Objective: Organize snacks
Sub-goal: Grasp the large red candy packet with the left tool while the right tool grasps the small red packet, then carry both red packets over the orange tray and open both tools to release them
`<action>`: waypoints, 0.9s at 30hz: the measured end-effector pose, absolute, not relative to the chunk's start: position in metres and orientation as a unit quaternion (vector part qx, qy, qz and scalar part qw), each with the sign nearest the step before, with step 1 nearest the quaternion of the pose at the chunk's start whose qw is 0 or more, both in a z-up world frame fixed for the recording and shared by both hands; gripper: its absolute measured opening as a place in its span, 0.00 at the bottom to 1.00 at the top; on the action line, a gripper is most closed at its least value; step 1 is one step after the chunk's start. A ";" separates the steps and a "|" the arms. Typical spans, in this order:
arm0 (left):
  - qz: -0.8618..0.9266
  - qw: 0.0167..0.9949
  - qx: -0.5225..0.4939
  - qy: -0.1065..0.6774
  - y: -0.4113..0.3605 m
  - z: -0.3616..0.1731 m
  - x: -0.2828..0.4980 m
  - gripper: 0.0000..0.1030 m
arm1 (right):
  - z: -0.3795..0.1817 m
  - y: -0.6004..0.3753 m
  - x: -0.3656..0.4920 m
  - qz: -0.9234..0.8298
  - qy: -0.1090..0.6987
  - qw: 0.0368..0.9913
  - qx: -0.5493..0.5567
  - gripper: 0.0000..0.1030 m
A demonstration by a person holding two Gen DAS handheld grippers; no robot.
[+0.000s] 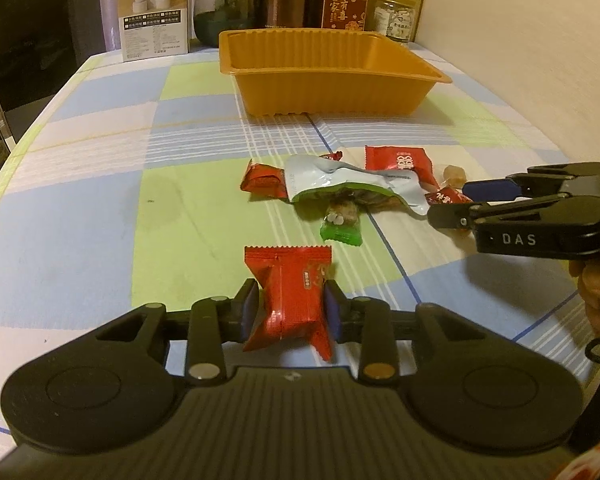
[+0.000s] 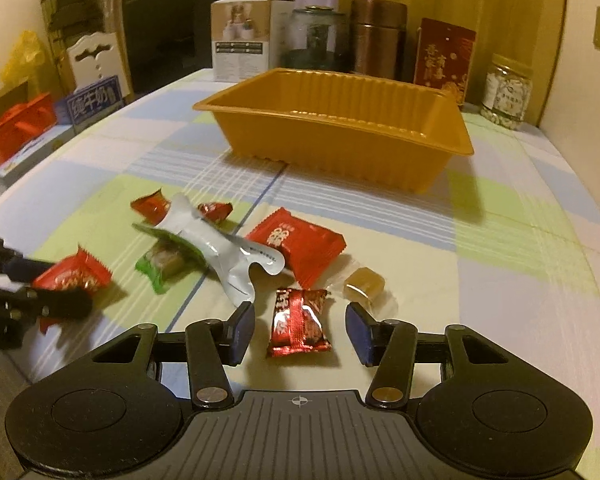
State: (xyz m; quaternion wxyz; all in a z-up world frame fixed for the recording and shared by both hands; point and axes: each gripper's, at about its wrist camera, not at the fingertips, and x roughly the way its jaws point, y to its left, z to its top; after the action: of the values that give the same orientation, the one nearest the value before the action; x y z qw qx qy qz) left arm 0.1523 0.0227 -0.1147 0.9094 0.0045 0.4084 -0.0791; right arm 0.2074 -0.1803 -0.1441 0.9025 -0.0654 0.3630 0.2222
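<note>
My right gripper (image 1: 446, 204) cut off by right edge in left wrist view; hand (image 1: 598, 292) behind it only partly visible. My left gripper (image 2: 40, 284) cut off by left edge in right wrist view, blurred. Green-wrapped snack (image 1: 340, 228) half hidden under silver pouch (image 1: 352, 182). Small red candy (image 1: 332, 156) mostly hidden behind pouch. Tray (image 1: 324, 80) floor hidden behind near wall. Print on jar (image 2: 506, 94) label too small to read.

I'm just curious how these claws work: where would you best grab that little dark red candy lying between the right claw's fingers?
Probably across its plump middle, coming from above: the dark red candy lies flat, its crimped ends pointing toward and away from the open right claw, so the pads would meet its long sides.
</note>
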 end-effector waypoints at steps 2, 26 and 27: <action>-0.077 0.910 0.007 0.407 0.022 -0.115 0.153 0.30 | -0.144 -0.178 0.207 0.224 0.363 0.902 -0.066 0.40; -0.054 0.917 -0.013 0.396 0.017 -0.062 0.125 0.25 | -0.098 -0.189 0.174 0.171 0.356 0.918 0.018 0.26; -0.054 0.918 -0.015 0.393 0.017 -0.058 0.124 0.25 | -0.095 -0.190 0.171 0.170 0.357 0.918 0.023 0.26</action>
State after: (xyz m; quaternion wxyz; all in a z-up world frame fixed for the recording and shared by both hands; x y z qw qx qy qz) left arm 0.1243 0.0173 -0.0582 0.9177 -0.0147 0.3932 -0.0542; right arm 0.1712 -0.1897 -0.0949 0.9183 0.0228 0.3570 0.1696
